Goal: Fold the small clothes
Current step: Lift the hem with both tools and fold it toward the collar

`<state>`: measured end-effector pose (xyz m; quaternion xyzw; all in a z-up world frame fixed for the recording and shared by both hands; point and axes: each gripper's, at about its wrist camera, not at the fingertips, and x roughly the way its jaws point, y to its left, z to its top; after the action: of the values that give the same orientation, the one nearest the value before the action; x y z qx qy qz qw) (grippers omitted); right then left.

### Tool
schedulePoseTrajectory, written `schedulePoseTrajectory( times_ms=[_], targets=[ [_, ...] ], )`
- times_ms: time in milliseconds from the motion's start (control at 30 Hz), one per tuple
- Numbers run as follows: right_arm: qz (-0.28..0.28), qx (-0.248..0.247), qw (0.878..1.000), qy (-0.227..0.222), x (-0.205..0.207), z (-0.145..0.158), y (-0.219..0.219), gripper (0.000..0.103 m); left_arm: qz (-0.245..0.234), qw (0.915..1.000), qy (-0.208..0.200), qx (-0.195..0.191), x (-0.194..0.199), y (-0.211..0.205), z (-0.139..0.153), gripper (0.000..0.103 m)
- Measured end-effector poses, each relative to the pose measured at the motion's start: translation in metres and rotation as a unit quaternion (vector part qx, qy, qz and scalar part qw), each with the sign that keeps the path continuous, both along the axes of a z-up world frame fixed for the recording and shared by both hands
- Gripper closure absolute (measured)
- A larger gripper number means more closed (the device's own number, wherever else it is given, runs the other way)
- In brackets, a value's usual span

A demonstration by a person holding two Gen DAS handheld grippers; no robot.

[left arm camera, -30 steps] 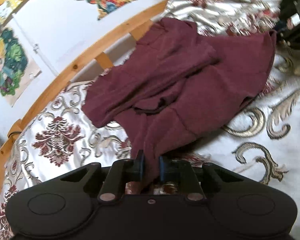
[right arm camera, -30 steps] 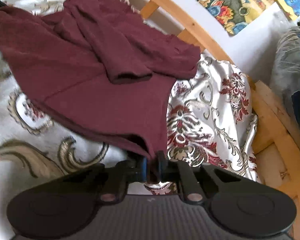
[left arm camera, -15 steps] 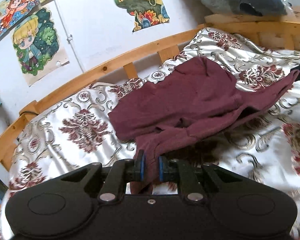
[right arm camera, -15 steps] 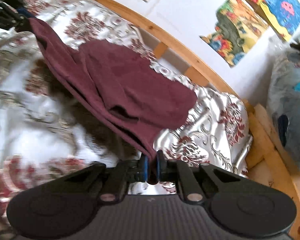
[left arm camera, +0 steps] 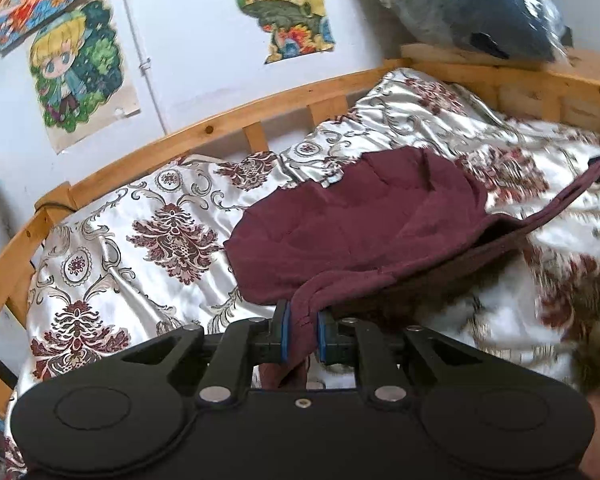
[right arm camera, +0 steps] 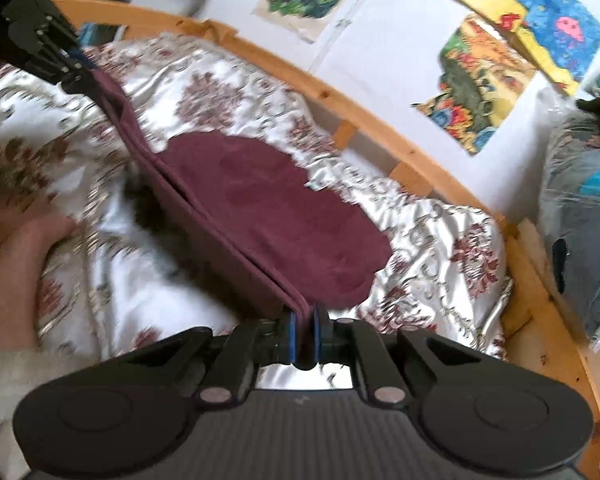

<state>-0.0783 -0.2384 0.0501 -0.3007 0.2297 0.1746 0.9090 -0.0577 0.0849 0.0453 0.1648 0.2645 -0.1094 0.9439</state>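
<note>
The lower part of each view is blocked by the black gripper body, and the near strip of the bed point(left arm camera: 148, 216) is hidden behind it; the right-hand part of the left wrist view and the left-hand part of the right wrist view are smeared with blur, so the bedspread pattern there is hard to make out. In the left wrist view the left gripper point(left arm camera: 301, 330) is seen with its blue-padded fingers point(left arm camera: 283, 332) clamped on a bunched corner of the maroon garment point(left arm camera: 360, 224), a short tail of cloth hanging below the pads. In the right wrist view the right gripper point(right arm camera: 304, 334) is pressed together on the opposite end of the same garment's point(right arm camera: 276, 208) edge, the fingers point(right arm camera: 290, 334) being nearly closed on the thin doubled hem. The edge is held taut between the two grippers and raised off the bedspread, while the rest of the garment sags onto the patterned satin cover in the middle of the bed. Only the right wrist view shows the left gripper's whole linkage at its upper left, and what appears to be a bare hand point(right arm camera: 16, 264) with a pale fuzzy cuff at its left edge. Only the left wrist view shows the whole cartoon poster point(left arm camera: 76, 68) on the wall and the bagged grey-blue plush toy point(left arm camera: 480, 4) on the wooden bed frame point(left arm camera: 204, 132).
</note>
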Motion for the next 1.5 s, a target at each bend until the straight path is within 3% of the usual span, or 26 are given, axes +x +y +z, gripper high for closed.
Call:
schedulePoseTrajectory(
  times_ms=[267,467,600,900,1200,1500],
  targets=[
    [-0.042,0.045,0.997,-0.057,0.085,0.002,-0.012,0.093,0.040,0.9986,0.034,-0.001,0.081,-0.021,0.038,0.089],
    [-0.066,0.083,0.992,-0.069,0.156,-0.005,-0.018,0.093,0.076,0.9948,0.066,0.016,0.159,-0.030,0.040,0.089],
    [-0.074,0.087,0.991,-0.074,0.204,-0.010,-0.013,0.093,0.098,0.9922,0.075,0.017,0.210,-0.030,0.027,0.089],
    [-0.074,0.067,0.995,-0.026,0.300,-0.036,-0.003,0.093,0.141,0.9824,0.121,-0.019,0.318,-0.014,-0.017,0.088],
    [-0.079,0.048,0.996,0.018,0.365,-0.068,0.006,0.093,0.160,0.9766,0.142,-0.023,0.371,-0.012,-0.057,0.088],
    [-0.095,0.061,0.992,0.060,0.393,-0.091,0.001,0.092,0.183,0.9694,0.157,-0.045,0.399,-0.013,-0.076,0.083]
  ],
)
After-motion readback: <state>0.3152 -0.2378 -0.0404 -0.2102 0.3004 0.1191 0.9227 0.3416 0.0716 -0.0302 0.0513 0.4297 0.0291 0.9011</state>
